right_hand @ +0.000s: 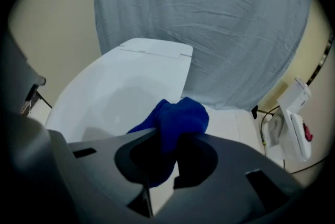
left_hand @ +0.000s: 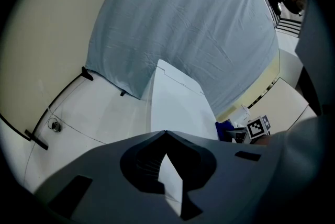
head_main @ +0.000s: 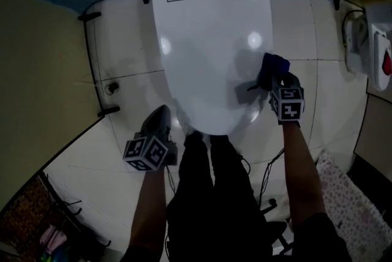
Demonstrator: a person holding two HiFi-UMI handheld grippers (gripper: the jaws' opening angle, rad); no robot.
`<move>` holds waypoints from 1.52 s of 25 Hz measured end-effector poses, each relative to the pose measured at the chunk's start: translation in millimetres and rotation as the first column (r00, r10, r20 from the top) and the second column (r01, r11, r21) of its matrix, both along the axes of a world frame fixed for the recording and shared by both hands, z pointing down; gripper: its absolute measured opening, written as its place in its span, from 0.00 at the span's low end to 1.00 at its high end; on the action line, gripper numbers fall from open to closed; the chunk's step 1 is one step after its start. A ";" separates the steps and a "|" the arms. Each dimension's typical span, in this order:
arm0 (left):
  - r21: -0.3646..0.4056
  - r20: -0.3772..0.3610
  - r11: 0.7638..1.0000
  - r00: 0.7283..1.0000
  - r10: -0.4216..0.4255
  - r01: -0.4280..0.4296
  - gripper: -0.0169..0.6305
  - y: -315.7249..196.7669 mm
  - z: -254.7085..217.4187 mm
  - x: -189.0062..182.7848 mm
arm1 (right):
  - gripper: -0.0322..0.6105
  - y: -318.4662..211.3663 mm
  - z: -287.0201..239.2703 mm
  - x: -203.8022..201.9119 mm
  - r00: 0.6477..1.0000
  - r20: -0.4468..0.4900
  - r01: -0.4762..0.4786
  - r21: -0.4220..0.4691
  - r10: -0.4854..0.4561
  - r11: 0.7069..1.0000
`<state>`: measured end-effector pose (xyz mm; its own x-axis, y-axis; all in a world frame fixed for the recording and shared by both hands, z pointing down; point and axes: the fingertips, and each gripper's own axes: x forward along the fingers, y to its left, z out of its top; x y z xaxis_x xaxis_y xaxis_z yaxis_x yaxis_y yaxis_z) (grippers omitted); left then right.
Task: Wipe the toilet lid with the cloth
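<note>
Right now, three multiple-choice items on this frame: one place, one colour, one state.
1. Where is the cloth?
A) in the left gripper
B) in the right gripper, by the toilet lid's right edge
C) lying loose mid-lid

2. Cloth colour?
A) blue
B) white
C) red

3. Left gripper state?
A) shut on the cloth
B) wide open
C) shut, empty

Answers:
1. B, the right gripper view shows its jaws clamped on it.
2. A, it is blue in every view.
3. C, its jaw tips meet with nothing between.

Bunched blue cloth (head_main: 274,65) sits at closed toilet lid's (head_main: 208,40) right edge.
</note>
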<state>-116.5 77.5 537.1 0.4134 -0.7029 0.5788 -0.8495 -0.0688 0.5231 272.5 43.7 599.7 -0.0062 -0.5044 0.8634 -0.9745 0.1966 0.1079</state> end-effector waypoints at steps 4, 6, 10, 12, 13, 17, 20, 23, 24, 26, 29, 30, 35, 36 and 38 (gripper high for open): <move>0.008 -0.014 1.000 1.000 -0.021 0.022 0.01 6.5 -3.9 -10.5 | 0.14 -15.9 -46.0 -60.5 0.990 0.136 0.024 0.123 -0.041 0.992; 0.004 -0.009 0.999 0.999 -0.034 0.034 0.01 9.9 -4.0 -18.2 | 0.14 -20.6 -69.7 -114.3 0.968 0.224 0.077 0.179 -0.117 0.981; 0.002 -0.012 0.999 0.999 -0.053 0.053 0.01 20.6 -4.4 -27.6 | 0.14 -10.8 -99.1 -224.2 0.864 0.446 0.147 0.222 -0.235 0.964; 0.004 -0.012 0.998 0.998 -0.068 0.068 0.01 26.3 -3.9 -34.7 | 0.14 -2.8 -96.4 -270.8 0.806 0.533 0.168 0.209 -0.256 0.963; 0.001 -0.015 0.997 0.997 -0.073 0.073 0.01 29.3 -3.2 -38.1 | 0.14 1.7 -89.2 -290.3 0.785 0.563 0.181 0.191 -0.258 0.965; -0.023 -0.016 0.998 0.998 -0.057 0.057 0.01 41.2 0.2 -42.0 | 0.14 20.3 -46.7 -336.8 0.748 0.623 0.228 0.080 -0.228 0.970; -0.031 -0.007 0.997 0.998 -0.066 0.065 0.01 47.4 4.5 -47.7 | 0.14 35.6 -11.9 -347.0 0.790 0.554 0.312 0.003 -0.261 0.950; -0.040 -0.014 0.996 0.997 -0.079 0.078 0.01 49.8 9.0 -49.0 | 0.14 40.7 7.8 -338.4 0.833 0.431 0.386 -0.007 -0.346 0.923; -0.043 -0.015 0.996 0.997 -0.077 0.077 0.01 50.4 11.0 -48.0 | 0.14 39.7 9.5 -333.6 0.836 0.418 0.391 0.000 -0.355 0.920; -0.050 -0.013 0.996 0.997 -0.074 0.073 0.01 52.4 14.8 -45.7 | 0.14 38.5 10.1 -323.0 0.839 0.416 0.383 0.005 -0.350 0.924; -0.063 -0.010 0.996 0.997 -0.070 0.070 0.01 55.7 18.2 -40.6 | 0.14 41.9 9.6 -304.3 0.845 0.426 0.353 0.008 -0.323 0.936; -0.066 -0.010 0.996 0.998 -0.066 0.065 0.01 55.2 18.7 -37.4 | 0.14 43.5 9.4 -297.5 0.847 0.422 0.348 0.016 -0.322 0.937; -0.049 -0.002 0.999 1.000 -0.008 0.008 0.01 43.3 14.2 -14.3 | 0.14 51.8 9.7 -248.9 0.869 0.349 0.358 0.043 -0.350 0.933; -0.044 -0.002 0.999 1.000 0.004 -0.005 0.01 41.1 12.9 -10.2 | 0.14 53.3 9.8 -235.9 0.878 0.334 0.350 0.043 -0.344 0.936; -0.037 0.002 0.999 1.000 0.024 -0.024 0.01 36.8 11.1 -3.5 | 0.14 56.2 10.4 -208.1 0.897 0.309 0.321 0.040 -0.317 0.946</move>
<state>-120.0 114.3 548.2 0.4286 -0.6710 0.6050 -0.8490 -0.0702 0.5237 64.4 99.8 610.1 -0.4305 -0.4210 0.7984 -0.8438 0.5017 -0.1904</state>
